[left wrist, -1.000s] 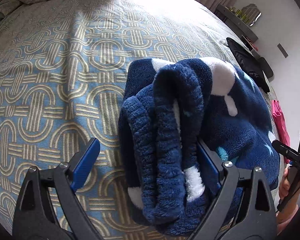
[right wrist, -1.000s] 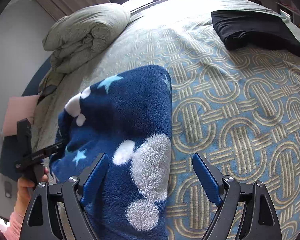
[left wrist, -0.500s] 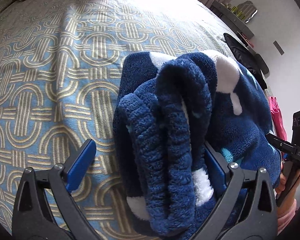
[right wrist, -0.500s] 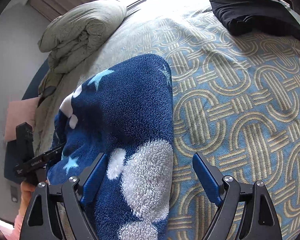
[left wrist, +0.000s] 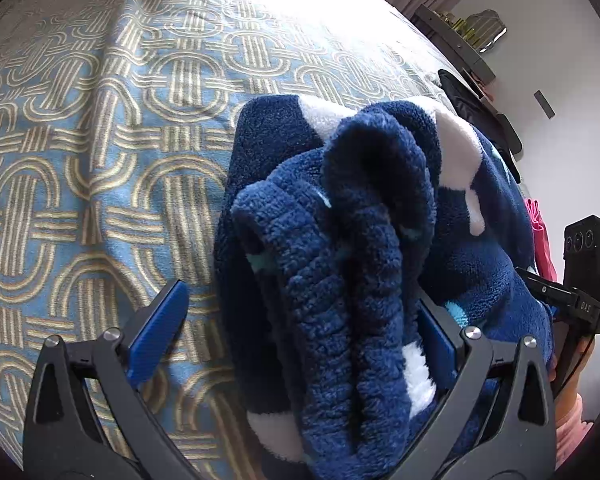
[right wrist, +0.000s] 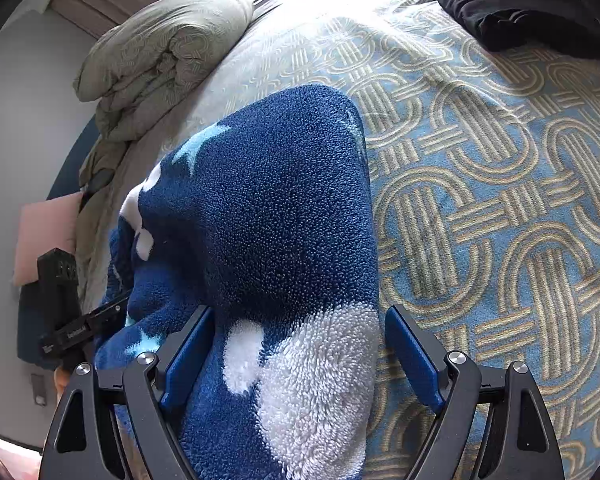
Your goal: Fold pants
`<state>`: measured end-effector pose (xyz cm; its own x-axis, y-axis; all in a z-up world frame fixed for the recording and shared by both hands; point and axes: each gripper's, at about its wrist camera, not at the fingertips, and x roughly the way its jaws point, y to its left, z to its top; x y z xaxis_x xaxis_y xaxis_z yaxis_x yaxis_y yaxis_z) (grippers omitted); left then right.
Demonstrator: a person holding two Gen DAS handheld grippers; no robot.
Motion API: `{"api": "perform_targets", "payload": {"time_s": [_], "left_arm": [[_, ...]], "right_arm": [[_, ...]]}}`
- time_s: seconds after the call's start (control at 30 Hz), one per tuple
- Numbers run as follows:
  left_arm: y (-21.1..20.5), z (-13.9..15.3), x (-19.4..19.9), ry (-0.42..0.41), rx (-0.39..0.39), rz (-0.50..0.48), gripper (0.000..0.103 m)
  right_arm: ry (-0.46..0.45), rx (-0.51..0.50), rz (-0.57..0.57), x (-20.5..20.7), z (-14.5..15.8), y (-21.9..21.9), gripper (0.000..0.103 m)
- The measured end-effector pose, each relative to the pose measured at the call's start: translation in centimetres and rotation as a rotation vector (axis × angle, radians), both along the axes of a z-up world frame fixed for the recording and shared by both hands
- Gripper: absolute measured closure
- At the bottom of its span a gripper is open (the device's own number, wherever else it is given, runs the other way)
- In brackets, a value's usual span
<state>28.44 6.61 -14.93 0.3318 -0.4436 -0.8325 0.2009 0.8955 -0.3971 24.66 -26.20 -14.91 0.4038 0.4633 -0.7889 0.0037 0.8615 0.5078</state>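
Left wrist view: my left gripper (left wrist: 300, 336) has its jaws spread wide, the bunched navy fleece pants (left wrist: 340, 280) lying between them toward 3 o'clock on the patterned bedspread (left wrist: 100, 140). My right gripper (right wrist: 300, 344) also gapes, the pants filling its span; a black garment (right wrist: 520, 16) sits at 1 o'clock.

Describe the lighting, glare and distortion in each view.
Left wrist view: daylight blows out the far bedspread; fisheye bulges the pattern; fleece pants loom large, sharp. Right wrist view: window glare whitens the bed's far edge; the black garment loses detail.
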Motion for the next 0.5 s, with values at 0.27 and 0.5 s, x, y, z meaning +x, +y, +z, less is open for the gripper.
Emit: {"api": "perform_targets", "payload": {"time_s": [0.27,0.5], "left_arm": [[-0.6,0.1,0.0,0.012,-0.022,-0.002,0.004],[-1.9,0.6,-0.5,-0.02,-0.045,-0.051,0.02]], "right_arm": [[0.008,-0.009,0.009,0.6,-0.1,0.4,0.014],[0.01,-0.014,0.012,1.0,-0.1,0.7,0.014]]}}
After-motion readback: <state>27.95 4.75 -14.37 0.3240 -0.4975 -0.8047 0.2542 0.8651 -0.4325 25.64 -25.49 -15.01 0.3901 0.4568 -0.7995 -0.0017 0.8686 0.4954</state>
